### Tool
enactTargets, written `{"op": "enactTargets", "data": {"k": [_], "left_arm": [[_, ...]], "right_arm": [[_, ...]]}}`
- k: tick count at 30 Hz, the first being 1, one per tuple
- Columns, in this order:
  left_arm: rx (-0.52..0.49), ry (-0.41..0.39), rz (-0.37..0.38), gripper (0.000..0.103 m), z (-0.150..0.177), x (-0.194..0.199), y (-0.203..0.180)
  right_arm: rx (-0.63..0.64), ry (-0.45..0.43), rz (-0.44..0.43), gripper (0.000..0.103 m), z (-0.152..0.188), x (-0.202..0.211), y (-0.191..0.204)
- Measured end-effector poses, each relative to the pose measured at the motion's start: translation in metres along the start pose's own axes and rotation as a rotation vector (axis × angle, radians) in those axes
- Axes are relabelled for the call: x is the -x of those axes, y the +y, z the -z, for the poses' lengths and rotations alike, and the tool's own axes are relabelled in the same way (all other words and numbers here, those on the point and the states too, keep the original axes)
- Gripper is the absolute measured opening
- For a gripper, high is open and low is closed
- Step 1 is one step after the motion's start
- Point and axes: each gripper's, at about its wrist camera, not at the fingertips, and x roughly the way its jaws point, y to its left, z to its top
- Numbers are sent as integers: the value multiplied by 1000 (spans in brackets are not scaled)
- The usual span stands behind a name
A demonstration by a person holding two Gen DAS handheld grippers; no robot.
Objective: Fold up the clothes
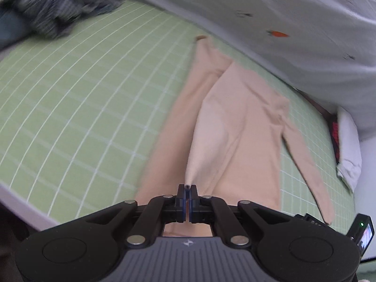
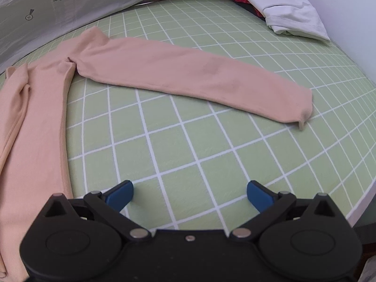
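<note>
A: On the green bed sheet with the white grid [image 2: 199, 145], what lies there?

B: A peach long-sleeved knit top [image 2: 145, 68], soft and thin, spread flat. One sleeve runs out straight across the grid in the right wrist view, its cuff end slightly curled. The body lies at the left of that view.

A: And the left tongs [image 1: 187, 188]?

B: Clamped tight on a pinch of the peach top; in the left wrist view the fabric rises to the tips in a taut cone, and a fold of the body lies doubled over the rest. That view is blurred.

A: The right tongs [image 2: 189, 193]?

B: Spread wide, blue pads apart, nothing between them, over bare sheet near the top's edge.

A: Any writing?

B: None readable. The pale grey cloth with small carrot prints [image 2: 47, 7] hangs along the far side of the bed. A small logo mark sits on the left tool's grey body, too small to read.

A: Other things?

B: A crumpled white garment [image 2: 293, 11] at the far corner and a dark striped heap of cloth [image 1: 58, 11], both well apart from the top.
</note>
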Motion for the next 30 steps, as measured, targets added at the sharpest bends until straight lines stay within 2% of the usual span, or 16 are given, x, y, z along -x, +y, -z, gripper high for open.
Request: {"op": "enactTargets", "data": {"k": [6, 7, 9, 10, 12, 14, 19, 24, 30], "left_arm": [[98, 112, -28, 3, 13, -30, 32], [97, 116, -26, 6, 12, -30, 32], [84, 103, -26, 30, 9, -27, 28], [61, 92, -30, 35, 6, -23, 23], [-11, 60, -42, 55, -1, -15, 11], [-76, 22, -55, 62, -8, -7, 0], [-155, -17, -54, 69, -23, 4, -21], [-240, -75, -71, 89, -33, 9, -48], [-303, -92, -68, 92, -41, 0, -77]], "right_arm": [[-1, -7, 3, 103, 3, 1, 2], [0, -8, 2, 103, 3, 1, 2], [0, -16, 1, 103, 5, 1, 1], [-1, -20, 1, 103, 5, 2, 2], [-7, -22, 4, 103, 6, 2, 3], [-18, -24, 10, 103, 7, 3, 4], [-48, -16, 28, 103, 8, 4, 6], [-28, -13, 16, 103, 7, 2, 4], [11, -3, -15, 103, 3, 2, 1]]}}
